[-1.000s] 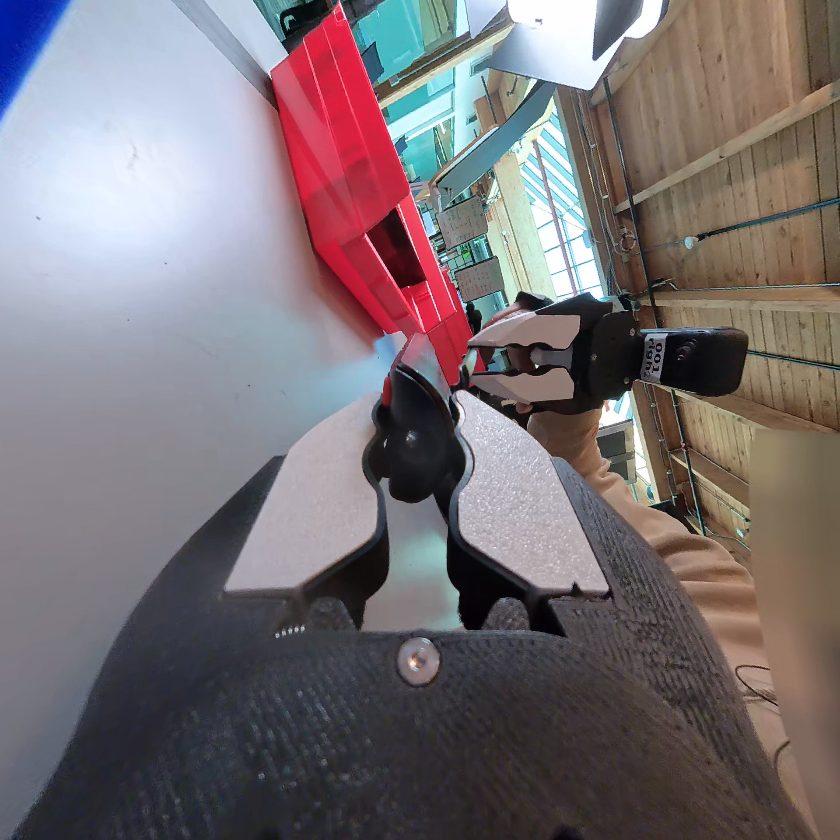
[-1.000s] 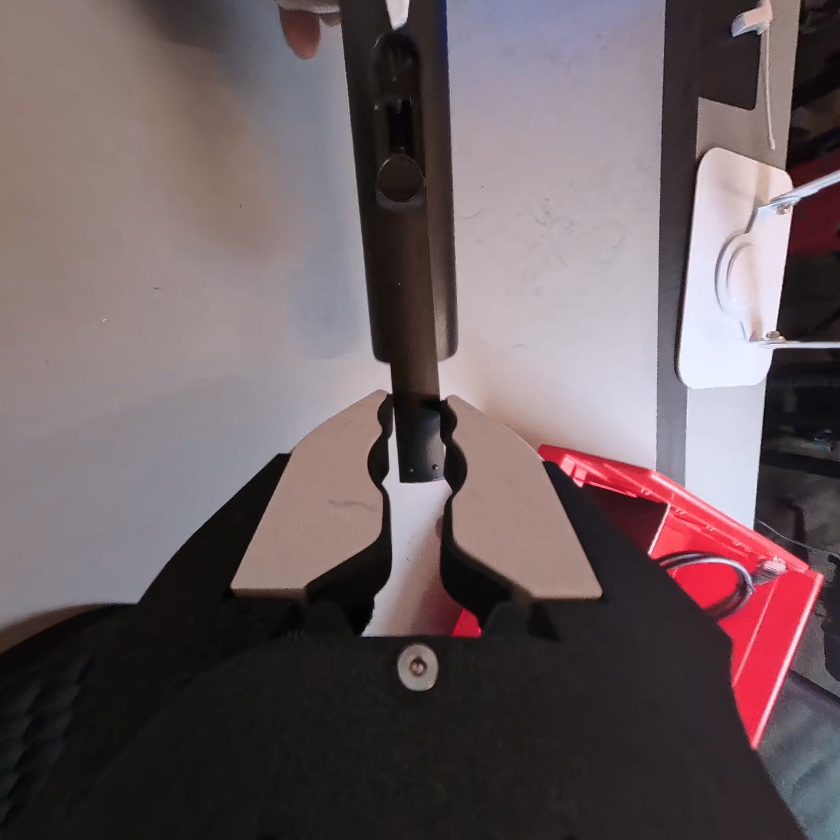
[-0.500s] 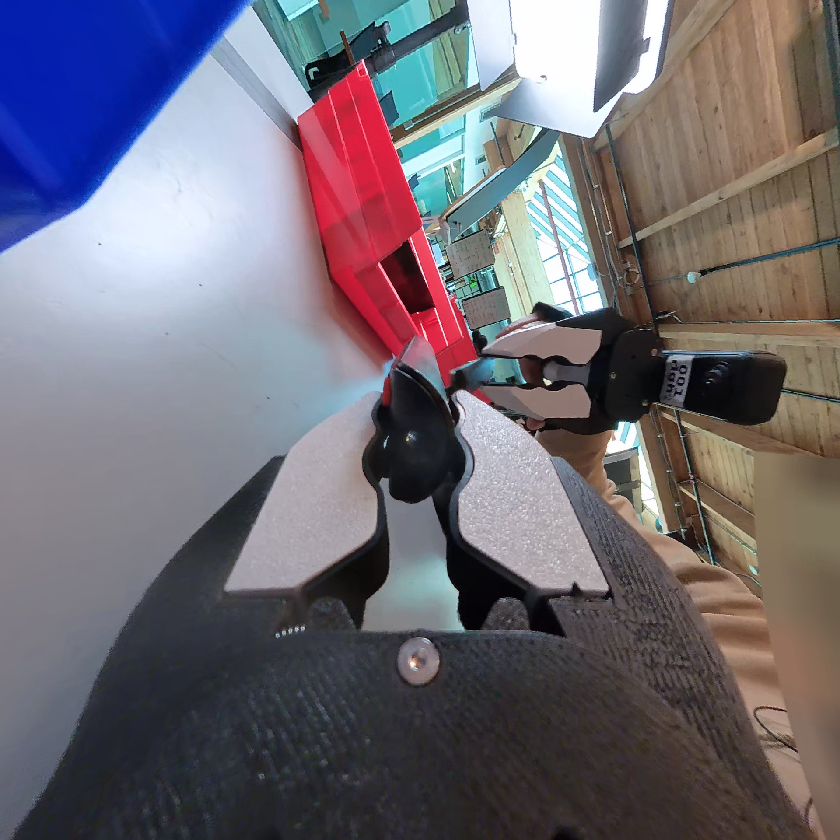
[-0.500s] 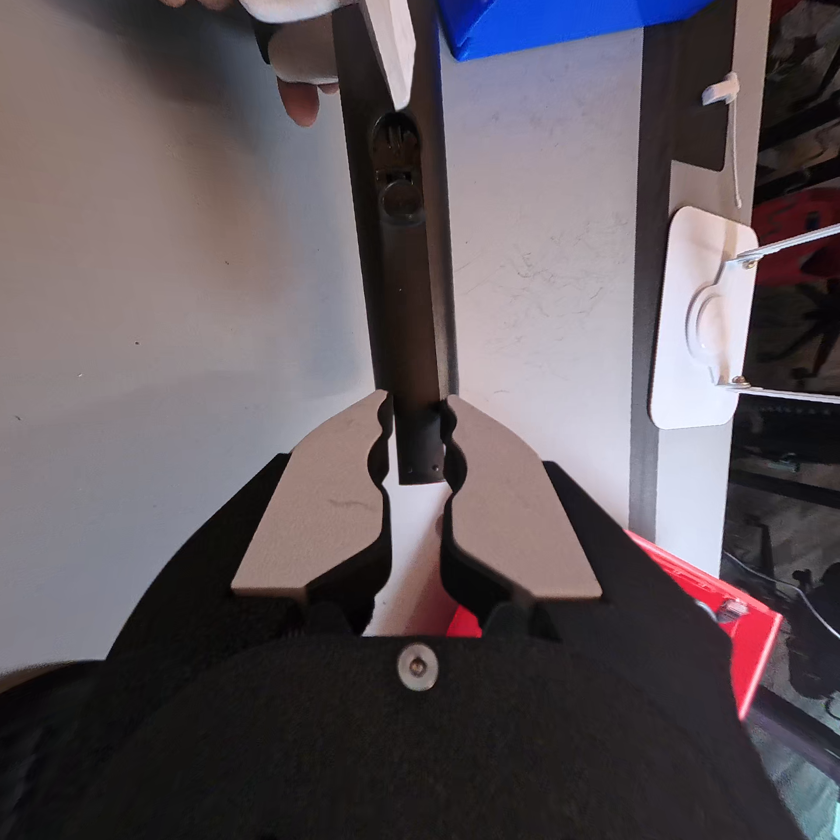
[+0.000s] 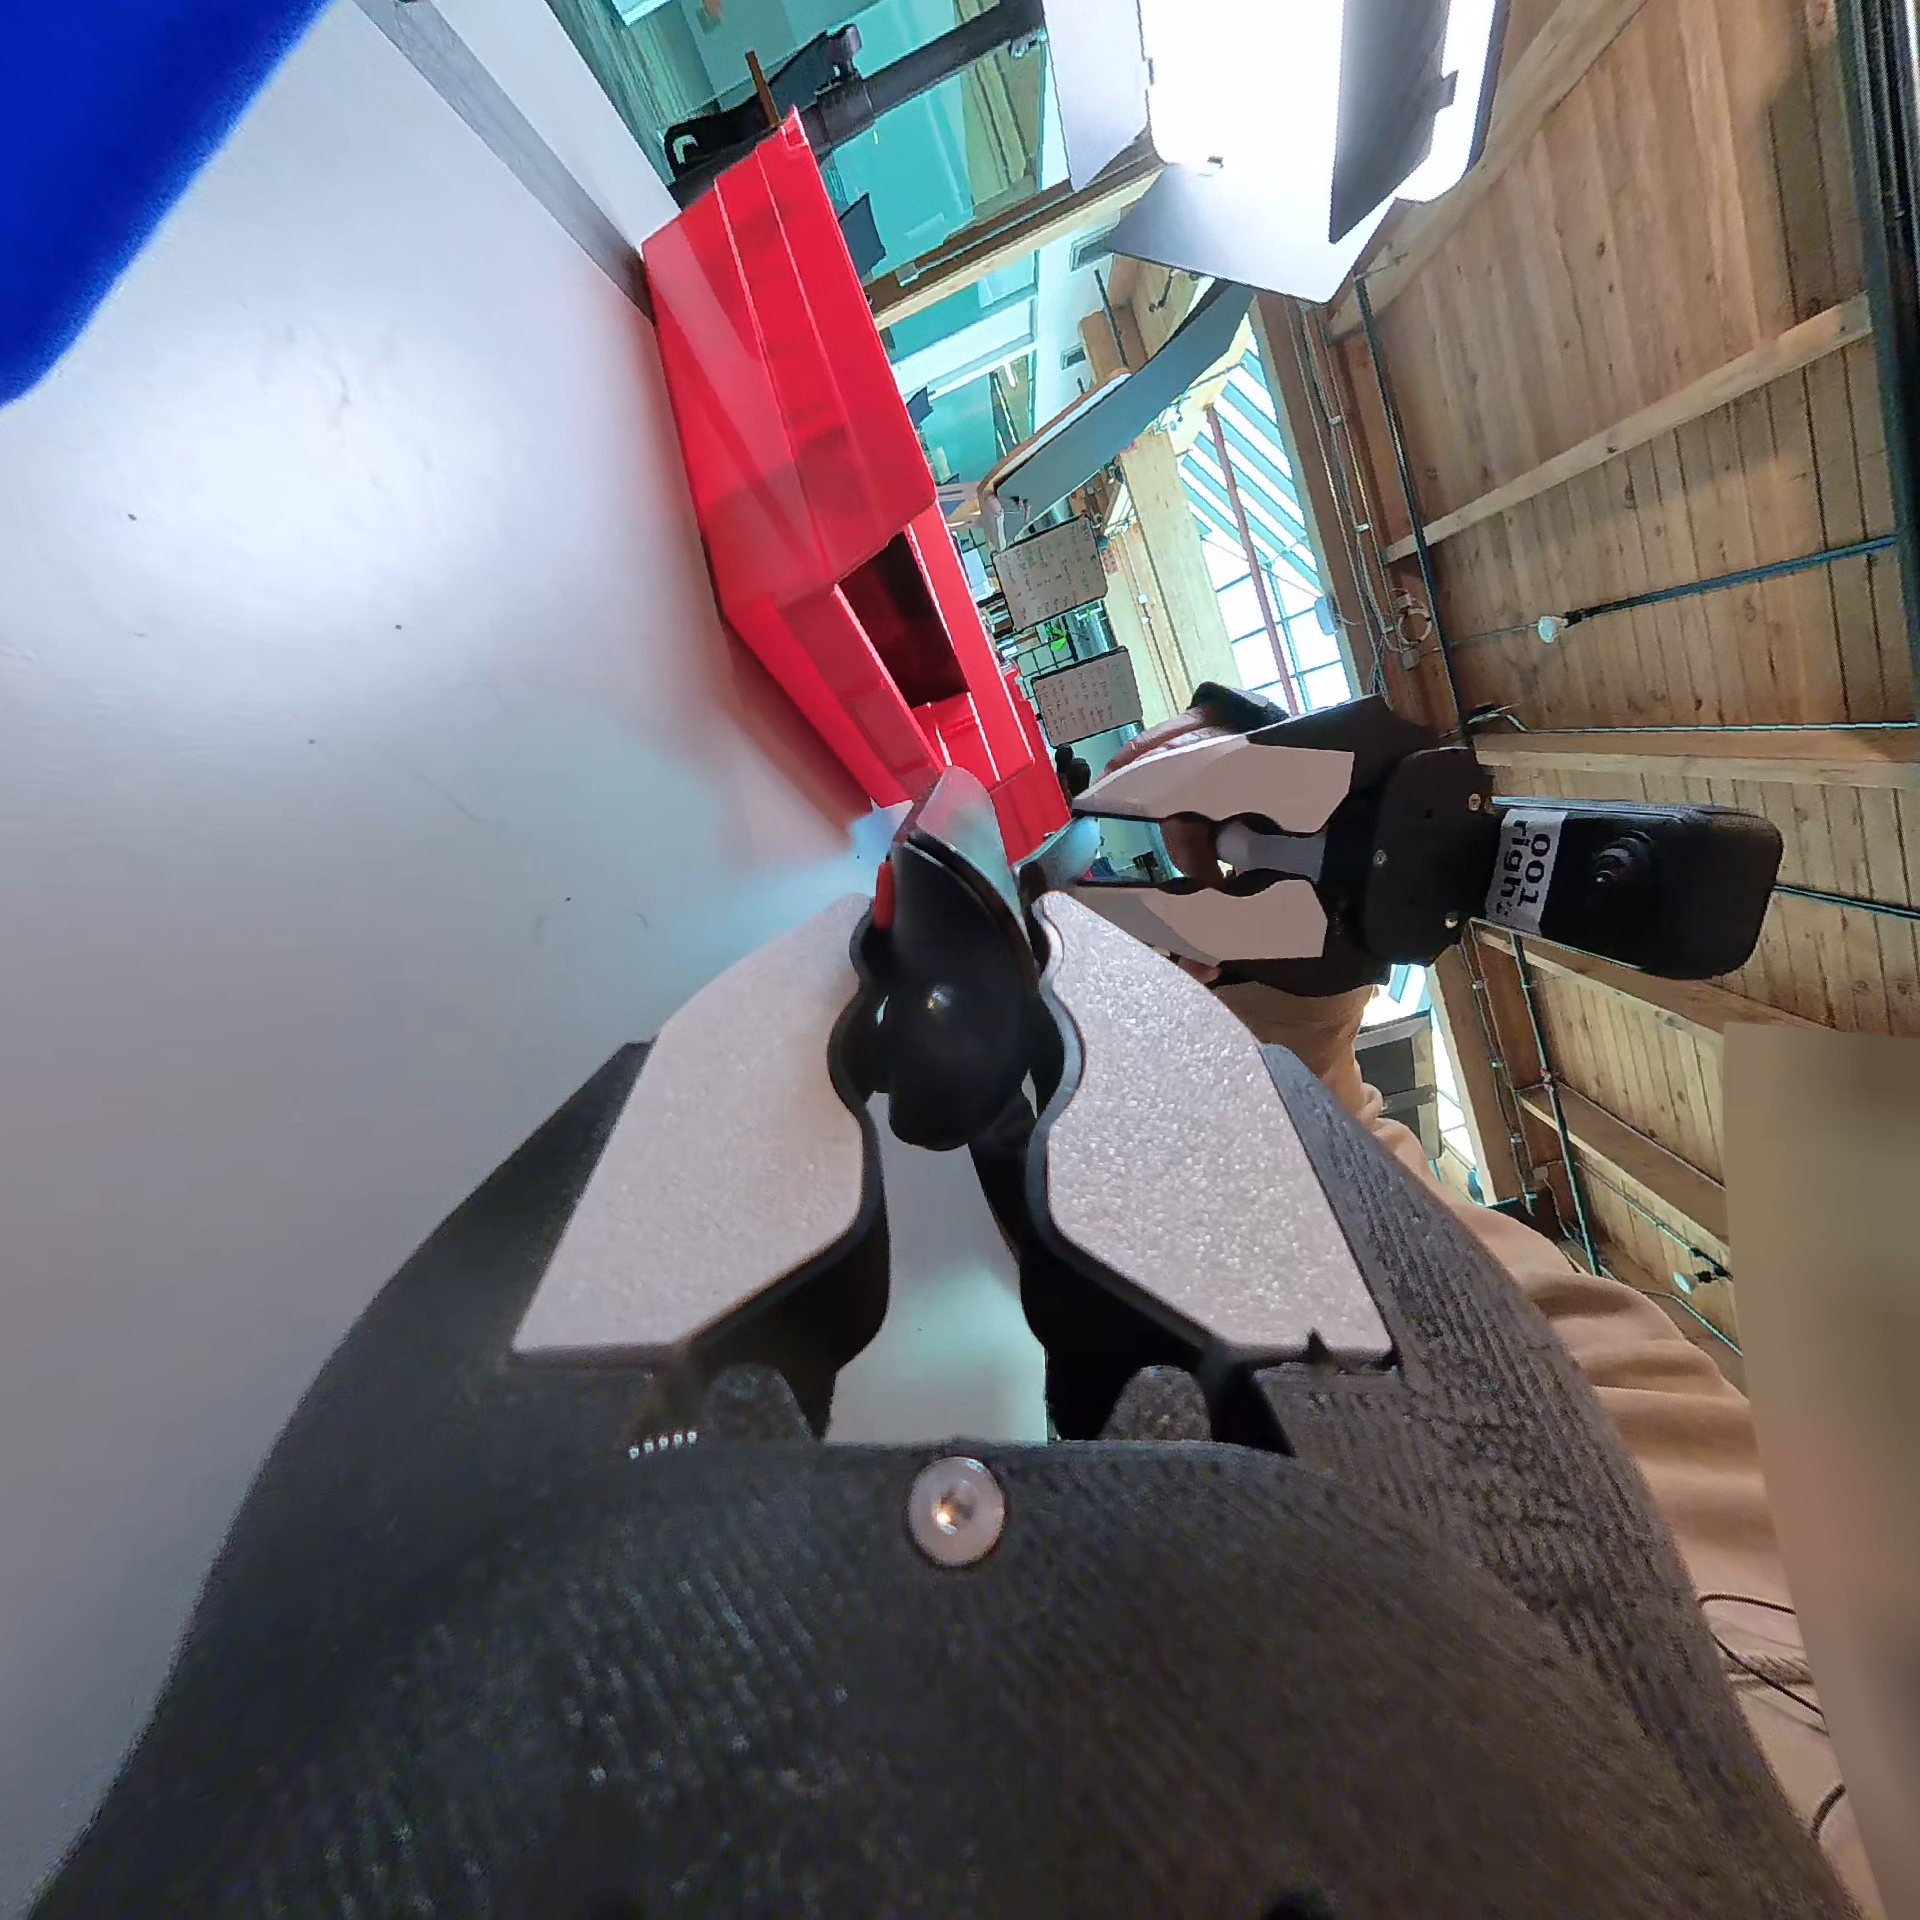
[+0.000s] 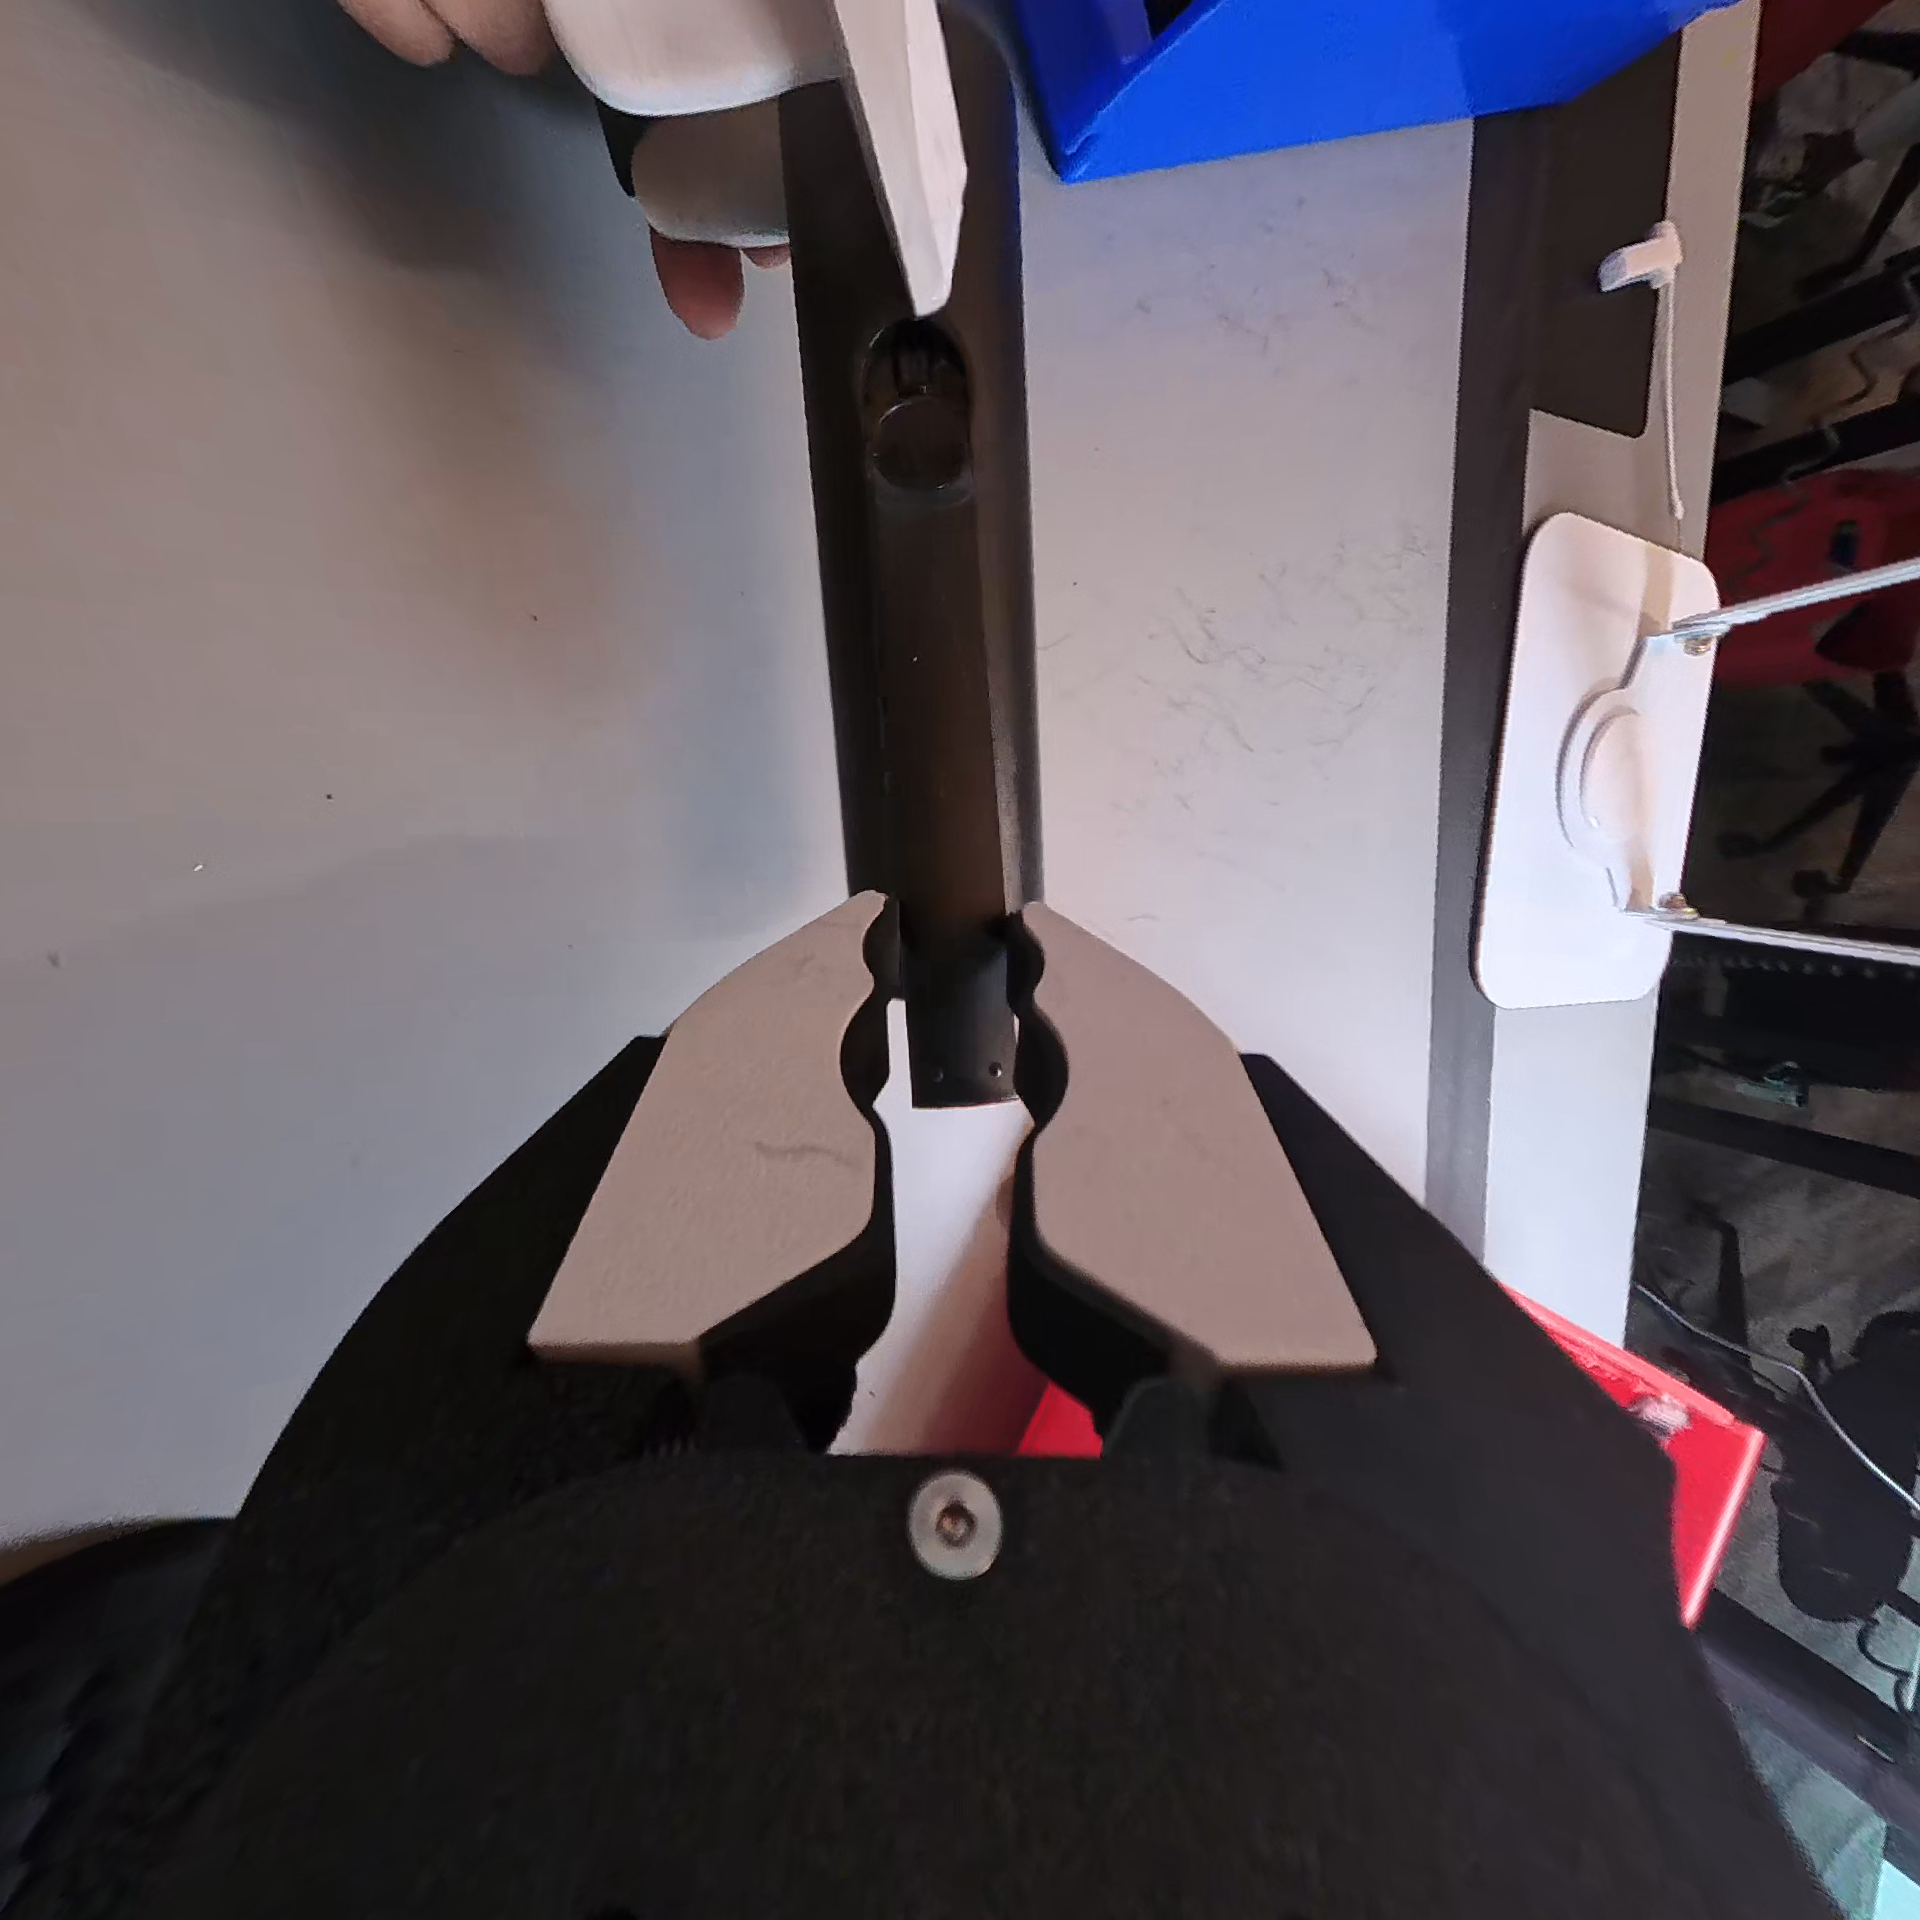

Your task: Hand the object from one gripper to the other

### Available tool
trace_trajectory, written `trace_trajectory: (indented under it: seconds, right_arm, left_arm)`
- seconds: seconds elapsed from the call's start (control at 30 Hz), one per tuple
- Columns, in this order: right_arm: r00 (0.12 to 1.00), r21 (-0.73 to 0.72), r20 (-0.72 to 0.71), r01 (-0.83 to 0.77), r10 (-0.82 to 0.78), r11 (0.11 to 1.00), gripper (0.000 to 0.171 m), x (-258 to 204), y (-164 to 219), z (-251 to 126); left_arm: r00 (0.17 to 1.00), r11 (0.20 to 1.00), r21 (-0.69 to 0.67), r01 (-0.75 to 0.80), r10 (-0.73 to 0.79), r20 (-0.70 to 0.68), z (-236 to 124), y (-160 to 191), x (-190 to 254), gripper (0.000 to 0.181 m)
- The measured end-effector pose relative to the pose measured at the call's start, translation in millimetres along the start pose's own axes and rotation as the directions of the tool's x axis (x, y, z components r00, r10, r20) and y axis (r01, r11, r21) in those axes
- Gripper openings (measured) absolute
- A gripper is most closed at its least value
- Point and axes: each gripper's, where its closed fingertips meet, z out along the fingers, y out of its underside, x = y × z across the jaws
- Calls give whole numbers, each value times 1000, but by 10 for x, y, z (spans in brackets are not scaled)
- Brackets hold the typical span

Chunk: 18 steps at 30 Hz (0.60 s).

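left tool [image 5: 951, 935] is rolled on its side, so the table [image 5: 343, 727] reads as a wall at the left of the left wrist view. its two grey fingers [image 5: 727, 1143] are clenched on the black end of the object [image 5: 940, 1023], a long dark tool with a metal part and a red bit near the tips. right tool [image 6: 951, 997] looks down at the table [image 6: 364, 727] with the object [image 6: 935, 675] running straight away from it; its fingers [image 6: 748, 1122] are closed on the object's narrow near end, touching on both sides. so both tools grasp the object, held in the air above the table between them. in the left view the right tool [image 5: 1081, 852] comes in from the right, pinching the object's far tip, with a tan sleeve [image 5: 1621, 1382] below it. in the right view the left tool's pale finger [image 6: 904, 135] and a fingertip of the hand [image 6: 707, 291] sit at the top edge against the object.

versus 0.5 s ago: both grips unchanged. in the right view the left tool's finger shows lower in frame, more of the blue bin [image 6: 1351, 83] shows top right, and the red bin [image 6: 1662, 1475] sits lower right. in the left view the blue bin [image 5: 104, 156] covers less of the top left corner; red bins [image 5: 810, 468] stay along the table's far edge.
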Motion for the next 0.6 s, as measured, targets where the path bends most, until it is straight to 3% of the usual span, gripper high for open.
trace_trajectory:
  seconds: [0.6]
  right_arm:
    - [999, -81, -36, 23, -26, 996, 19, -27, -52, 129]
  left_arm:
    - [999, 1000, -13, 18, -19, -42, 8, 16, 81, 25]
